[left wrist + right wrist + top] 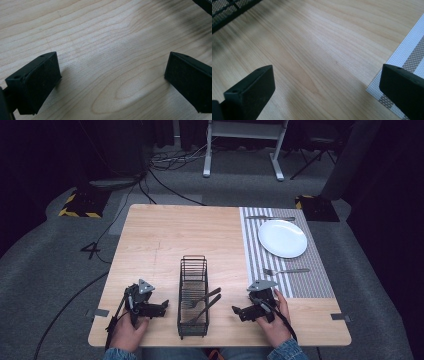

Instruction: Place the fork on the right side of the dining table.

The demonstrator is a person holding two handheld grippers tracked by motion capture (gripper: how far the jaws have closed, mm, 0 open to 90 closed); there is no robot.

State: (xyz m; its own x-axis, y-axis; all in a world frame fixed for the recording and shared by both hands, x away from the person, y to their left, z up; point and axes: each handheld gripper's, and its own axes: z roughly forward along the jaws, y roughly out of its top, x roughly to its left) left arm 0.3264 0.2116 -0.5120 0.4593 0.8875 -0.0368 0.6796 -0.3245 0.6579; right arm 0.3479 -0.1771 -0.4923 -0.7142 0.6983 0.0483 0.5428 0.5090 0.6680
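A black wire rack [193, 295] stands on the wooden table [165, 240] near the front edge, between the two grippers. Its long axis runs from the person toward the far side of the table. Two dark utensils [202, 305] lie inside it, slanted, with their handles pointing up and to the right over the rack's right wall; the upper one shows fork tines at its left end.

The left gripper [162, 307] rests on the table just left of the rack, held by the left hand [127, 332], jaws pointing at the rack. The right gripper [236, 311] sits just right of the rack, held by the right hand [272, 320], jaws also pointing at the rack. Both grippers are released: in each gripper view the two jaws stand wide apart over bare wood, with nothing between them.

A striped mat [310, 275] covers the right part of the table. On it lie a white plate [282, 238], a fork [286, 270] nearer the person, and another utensil [270, 218] beyond the plate.

The left gripper view shows wood grain and a dark edge of the rack [203, 3] at the upper right corner. The right gripper view shows the rack [229, 11] at the upper left and a corner of the mat [407, 57] at the right, touching neither jaw.
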